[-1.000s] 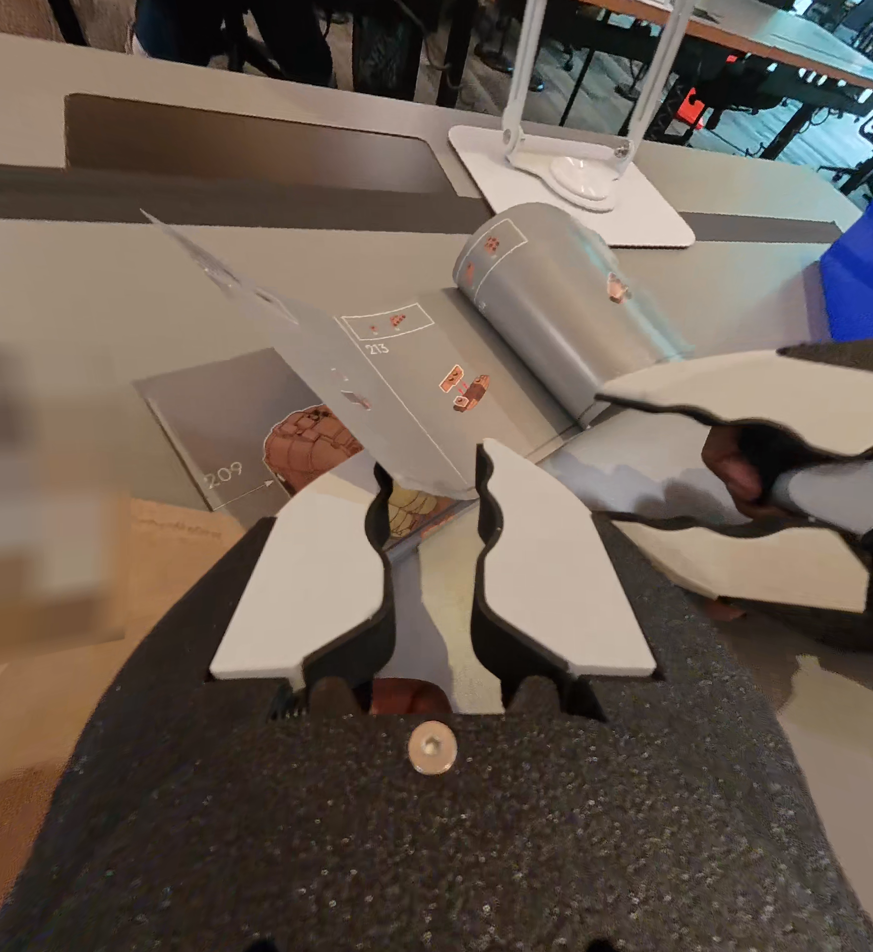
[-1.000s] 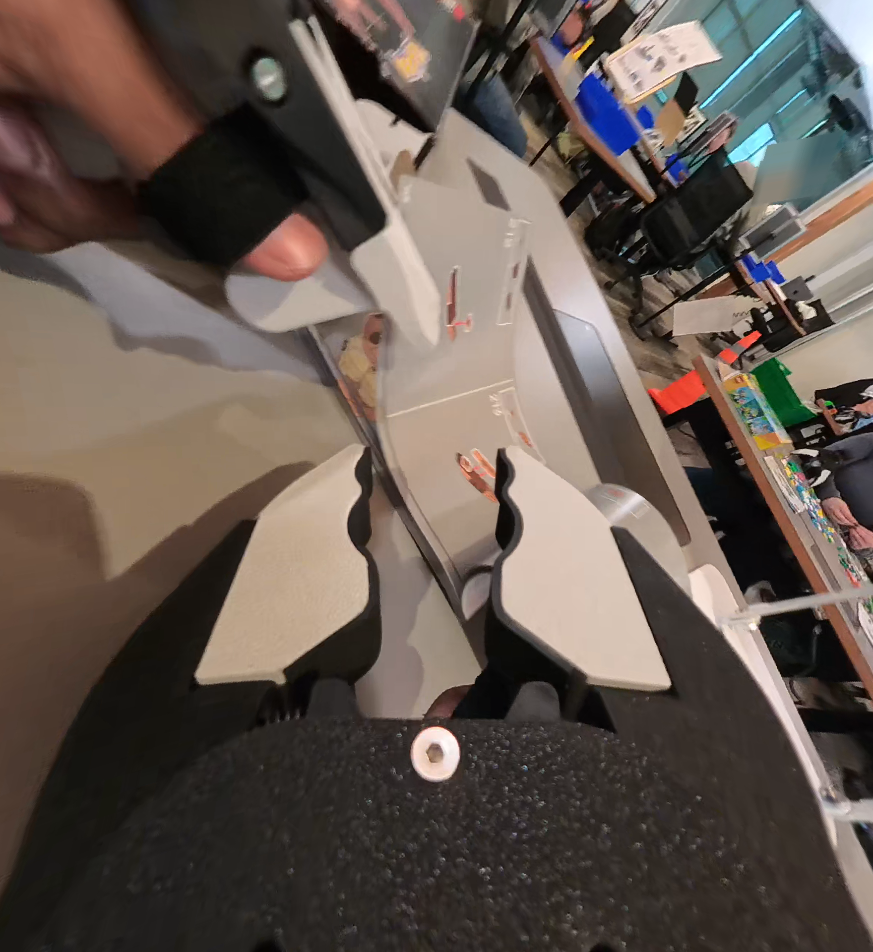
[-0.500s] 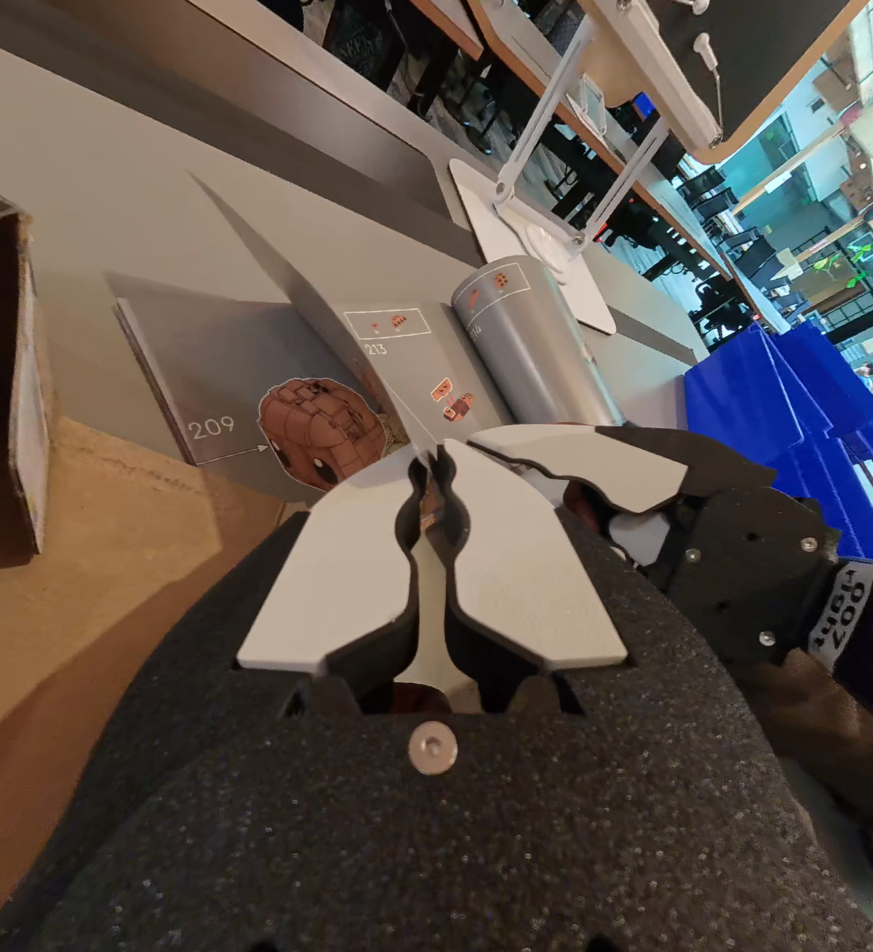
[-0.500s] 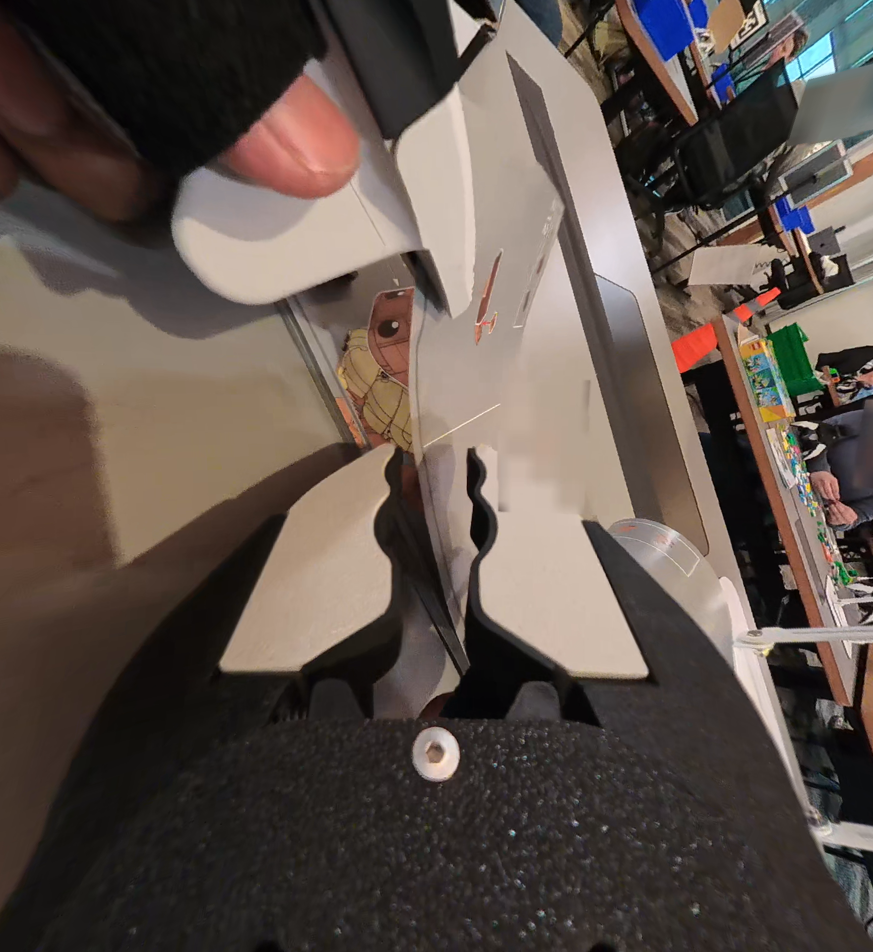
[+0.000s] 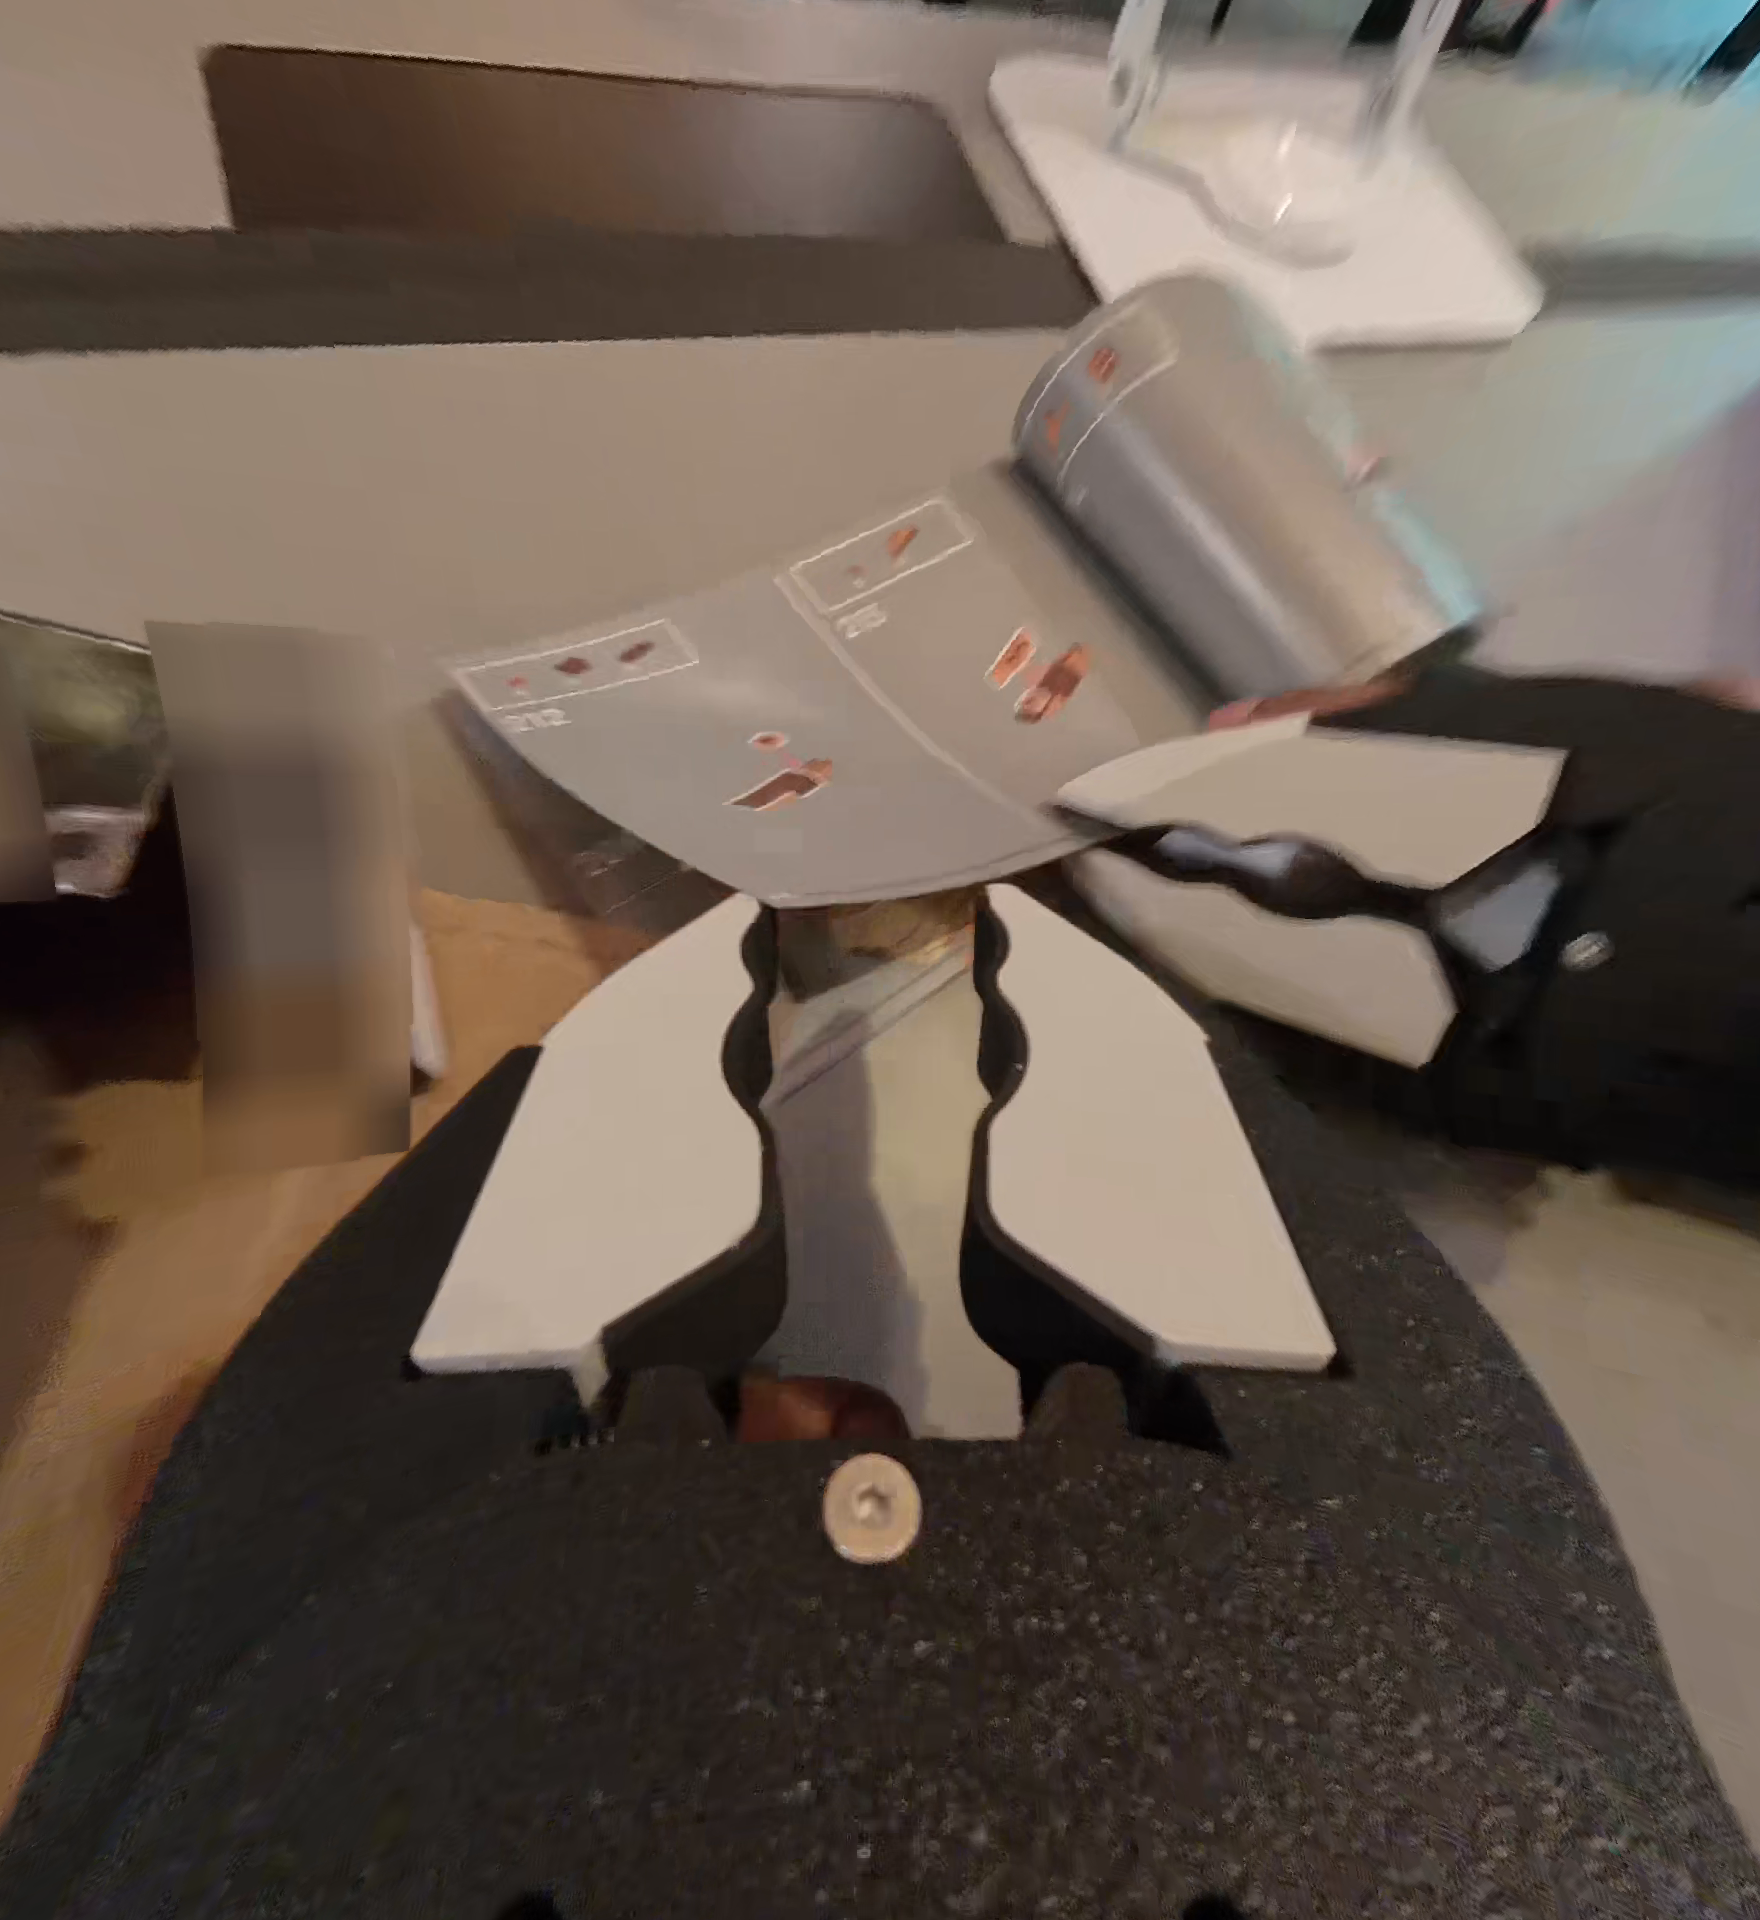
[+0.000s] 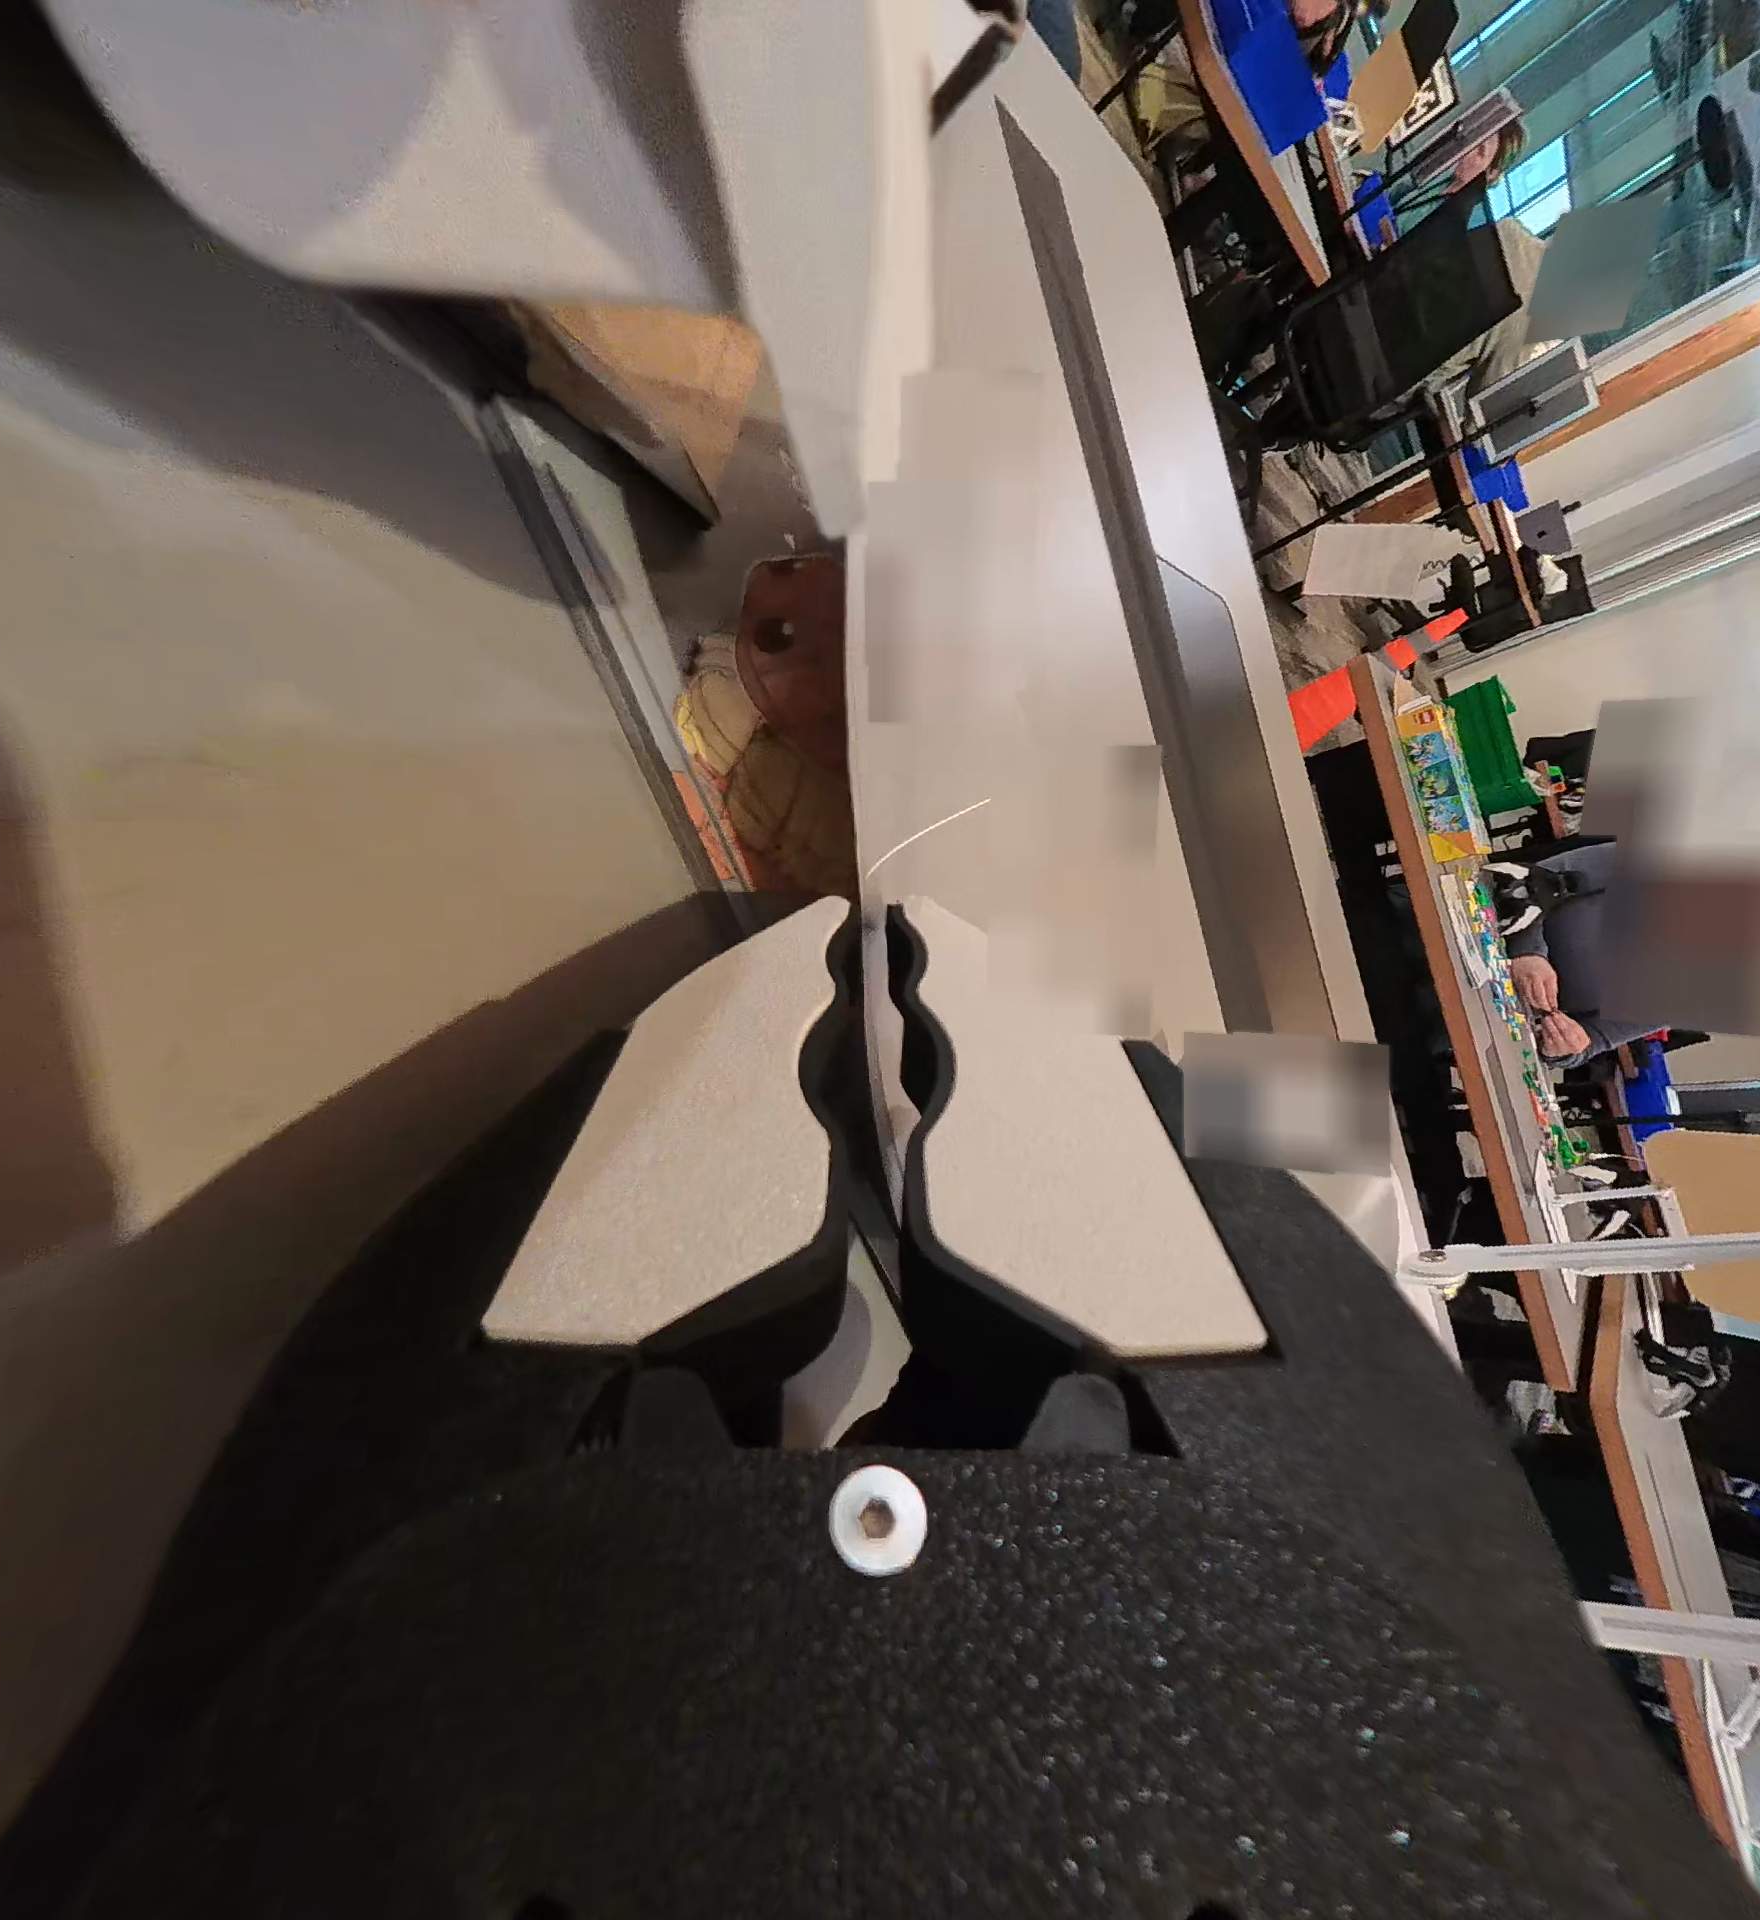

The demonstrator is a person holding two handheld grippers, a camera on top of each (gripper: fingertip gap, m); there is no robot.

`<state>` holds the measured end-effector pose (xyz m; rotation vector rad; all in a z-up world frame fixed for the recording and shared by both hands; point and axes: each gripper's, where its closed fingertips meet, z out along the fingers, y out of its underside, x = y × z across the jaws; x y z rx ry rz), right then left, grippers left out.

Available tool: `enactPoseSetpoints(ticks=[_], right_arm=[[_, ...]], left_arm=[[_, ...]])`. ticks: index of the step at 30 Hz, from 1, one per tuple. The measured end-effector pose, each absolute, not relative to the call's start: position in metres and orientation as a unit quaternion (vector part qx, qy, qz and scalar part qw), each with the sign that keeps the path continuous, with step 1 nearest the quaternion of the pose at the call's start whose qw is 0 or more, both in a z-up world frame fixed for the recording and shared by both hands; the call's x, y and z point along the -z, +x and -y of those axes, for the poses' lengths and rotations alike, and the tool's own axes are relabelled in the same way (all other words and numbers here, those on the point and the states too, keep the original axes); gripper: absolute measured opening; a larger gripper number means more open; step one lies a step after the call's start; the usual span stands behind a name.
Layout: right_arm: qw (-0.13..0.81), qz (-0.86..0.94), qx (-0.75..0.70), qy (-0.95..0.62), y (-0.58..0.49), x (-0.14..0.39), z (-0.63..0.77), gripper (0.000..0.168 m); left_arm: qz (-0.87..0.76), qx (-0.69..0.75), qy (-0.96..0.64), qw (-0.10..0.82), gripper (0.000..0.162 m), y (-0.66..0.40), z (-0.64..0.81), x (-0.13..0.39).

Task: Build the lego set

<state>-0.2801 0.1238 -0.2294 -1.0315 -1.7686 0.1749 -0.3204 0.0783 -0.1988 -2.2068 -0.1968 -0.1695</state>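
Note:
The grey instruction booklet [image 5: 1219, 499] lies open on the grey table [image 5: 336, 468], with its right-hand pages curled up. One page [image 5: 803, 769] is lifted and bowed over the booklet, printed side up. My right gripper [image 5: 1078, 842] comes in from the right and pinches that page's near right corner. In the right wrist view the page edge [image 6: 871, 1039] runs between the shut fingers of my right gripper [image 6: 868, 920]. My left gripper [image 5: 876, 925] is open and empty just under the page's near edge. One of its fingers [image 6: 388, 135] shows blurred at the top of the right wrist view.
A white lamp base [image 5: 1271, 229] stands at the back right, next to a dark inset panel [image 5: 595, 156]. A brown cardboard surface [image 5: 76, 1299] lies at the near left. Other tables [image 6: 1458, 935] with bricks and seated people stand beyond the table's far side. Spacing between my two grippers at the tips: around 7 centimetres.
My left gripper has opened and let go of the page. My right gripper has shut on the page and holds it up, flatter than before.

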Motion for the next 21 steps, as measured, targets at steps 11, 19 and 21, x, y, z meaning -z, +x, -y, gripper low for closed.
enactPoseSetpoints(ticks=[11, 19, 21], right_arm=[[0.517, 0.746, -0.06, -0.415, -0.279, 0.232, -0.122, 0.005], [0.515, 0.748, -0.062, -0.414, -0.28, 0.232, -0.12, 0.005], [0.514, 0.75, -0.062, -0.411, -0.279, 0.232, -0.119, 0.006]], left_arm=[[-0.056, -0.04, -0.951, 0.301, 0.054, -0.335, -0.023, 0.231], [-0.068, -0.098, -0.958, 0.261, 0.005, -0.349, -0.023, 0.248], [-0.042, -0.079, -0.962, 0.26, 0.003, -0.353, -0.02, 0.248]])
